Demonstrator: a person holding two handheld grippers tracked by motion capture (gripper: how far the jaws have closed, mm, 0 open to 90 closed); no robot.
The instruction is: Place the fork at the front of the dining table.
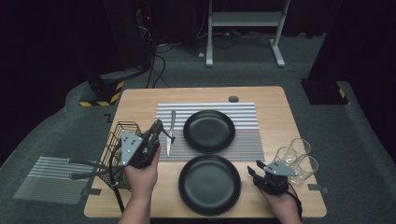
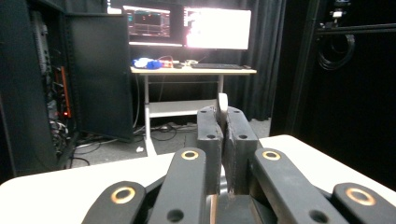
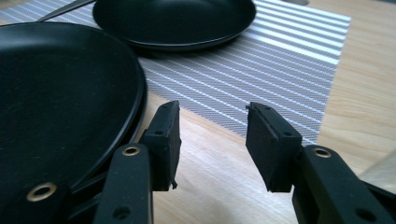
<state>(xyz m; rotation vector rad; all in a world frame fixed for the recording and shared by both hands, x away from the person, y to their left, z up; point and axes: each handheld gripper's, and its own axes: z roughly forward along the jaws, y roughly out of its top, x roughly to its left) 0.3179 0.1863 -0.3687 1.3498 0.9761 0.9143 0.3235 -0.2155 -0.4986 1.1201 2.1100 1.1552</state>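
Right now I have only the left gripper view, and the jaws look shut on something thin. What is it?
Observer: A knife. The left gripper grips it at the left edge of the striped placemat.
Operator: What lies beside it?
Observer: Two black plates. The far plate sits on the placemat, and the near plate is closer to the person.
Operator: And the other gripper?
Observer: The right gripper is open with nothing between its jaws, low beside the near plate's right rim.
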